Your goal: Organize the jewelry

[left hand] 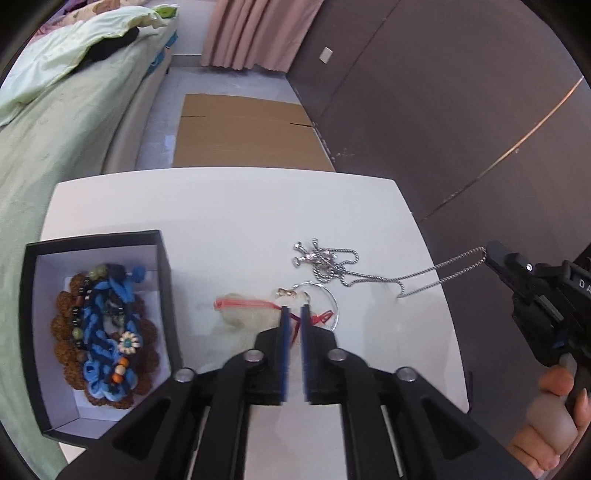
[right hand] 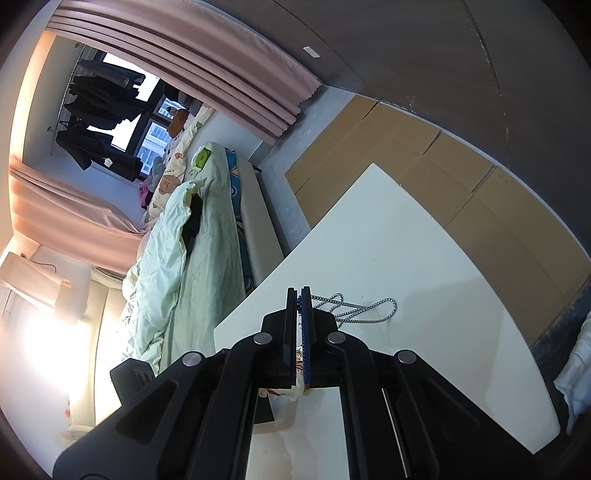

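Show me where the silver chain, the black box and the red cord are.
silver chain (left hand: 424, 278), left wrist view, on the stretched links.
black box (left hand: 164, 266), left wrist view, on its right wall.
red cord (left hand: 240, 304), left wrist view, on the strand over the pale pouch.

Home bedroom, bed (left hand: 55, 147) with green bedding, pink curtains (left hand: 258, 33)

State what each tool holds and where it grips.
Right tool pinches the silver chain necklace by a loop of chain. Left tool holds nothing.
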Demonstrator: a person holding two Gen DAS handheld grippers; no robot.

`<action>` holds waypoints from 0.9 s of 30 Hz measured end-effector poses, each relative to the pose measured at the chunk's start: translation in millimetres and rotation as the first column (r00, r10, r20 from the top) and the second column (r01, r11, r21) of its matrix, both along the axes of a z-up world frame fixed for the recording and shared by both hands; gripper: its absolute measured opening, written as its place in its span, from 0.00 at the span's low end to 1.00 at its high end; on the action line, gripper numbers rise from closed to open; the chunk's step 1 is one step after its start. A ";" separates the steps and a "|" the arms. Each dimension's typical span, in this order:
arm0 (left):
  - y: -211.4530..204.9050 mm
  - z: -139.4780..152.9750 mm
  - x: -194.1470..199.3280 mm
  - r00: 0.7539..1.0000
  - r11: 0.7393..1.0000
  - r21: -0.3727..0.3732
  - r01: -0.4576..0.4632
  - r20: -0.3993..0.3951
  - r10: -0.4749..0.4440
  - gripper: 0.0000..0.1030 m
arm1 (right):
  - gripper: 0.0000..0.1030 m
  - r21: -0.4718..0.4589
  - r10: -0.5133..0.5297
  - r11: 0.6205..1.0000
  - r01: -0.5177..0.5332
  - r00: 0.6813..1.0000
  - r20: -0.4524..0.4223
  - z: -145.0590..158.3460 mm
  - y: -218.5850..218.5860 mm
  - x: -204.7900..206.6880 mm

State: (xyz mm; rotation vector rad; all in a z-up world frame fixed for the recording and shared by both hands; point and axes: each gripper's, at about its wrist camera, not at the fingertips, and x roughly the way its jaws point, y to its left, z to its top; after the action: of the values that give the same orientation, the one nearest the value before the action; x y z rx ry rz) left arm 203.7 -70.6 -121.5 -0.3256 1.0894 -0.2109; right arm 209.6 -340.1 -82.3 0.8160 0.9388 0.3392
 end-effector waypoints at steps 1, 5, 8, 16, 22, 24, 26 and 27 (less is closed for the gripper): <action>1.1 2.7 -1.3 1.000 1.000 -0.001 -0.006 0.010 0.006 0.26 | 0.04 -0.001 0.000 1.000 0.000 1.000 0.001 0.1 0.1 -0.1; -0.6 14.1 -9.9 0.997 0.999 0.039 -0.013 0.070 0.010 0.50 | 0.04 -0.001 -0.001 1.000 0.001 1.000 -0.001 -0.1 0.9 -0.3; -5.1 14.4 -9.4 0.997 0.999 0.035 0.009 0.075 -0.012 0.48 | 0.04 0.000 0.001 1.000 -0.001 1.000 -0.002 -0.2 1.2 -0.2; -17.7 -6.5 4.0 1.000 1.000 0.026 0.007 0.011 -0.007 0.39 | 0.04 -0.001 0.002 1.000 -0.002 1.000 -0.003 0.6 4.2 -2.6; -21.3 -16.3 5.7 1.000 0.999 0.035 0.005 -0.027 -0.004 0.40 | 0.04 0.003 0.000 1.000 0.000 1.000 -0.003 -0.1 7.3 -6.7; -23.6 -21.4 9.9 0.999 0.999 0.036 0.006 -0.036 -0.005 0.40 | 0.04 0.004 0.002 1.000 -0.002 1.000 -0.004 -0.6 8.2 -7.9; -26.1 -26.8 13.4 0.999 0.999 0.042 0.006 -0.044 -0.004 0.40 | 0.04 0.003 0.006 1.000 -0.006 1.000 -0.007 -1.3 9.5 -9.0; -28.1 -30.3 16.6 0.999 0.999 0.052 0.005 -0.051 -0.002 0.40 | 0.04 0.003 0.009 1.000 -0.009 1.000 -0.009 -2.2 9.4 -9.5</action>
State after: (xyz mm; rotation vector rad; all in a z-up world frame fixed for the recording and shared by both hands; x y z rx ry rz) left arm 220.3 -98.8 -151.8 -0.2835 1.1440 -0.1775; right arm 200.1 -330.7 -84.5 0.8164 0.9504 0.3449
